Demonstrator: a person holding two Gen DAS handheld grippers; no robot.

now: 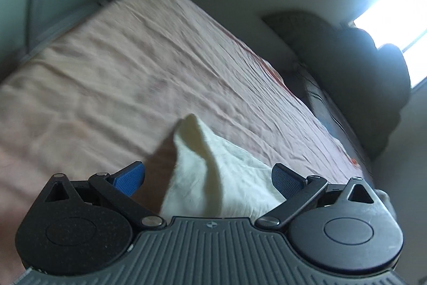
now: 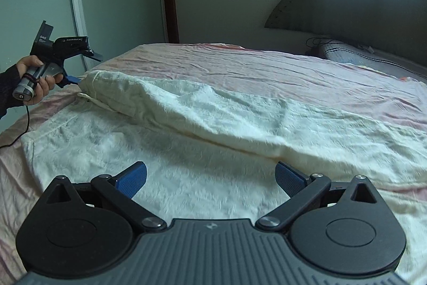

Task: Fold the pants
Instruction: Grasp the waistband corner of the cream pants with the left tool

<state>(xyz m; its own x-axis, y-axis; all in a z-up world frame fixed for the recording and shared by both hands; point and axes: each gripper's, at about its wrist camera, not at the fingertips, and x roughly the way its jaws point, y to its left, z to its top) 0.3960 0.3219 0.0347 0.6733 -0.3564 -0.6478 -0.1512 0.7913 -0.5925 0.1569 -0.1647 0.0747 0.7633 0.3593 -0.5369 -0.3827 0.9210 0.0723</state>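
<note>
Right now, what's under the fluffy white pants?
The pink bedsheet lies under the white pants; it shows around their edges. One pant leg is folded over the other, so part of the lower leg and the sheet beneath are covered and cannot be seen.

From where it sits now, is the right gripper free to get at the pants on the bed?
Probably yes. The right gripper is open, holds nothing, and hangs just above the white pants with only bare cloth between its fingers. The left gripper is off at the far end.
</note>
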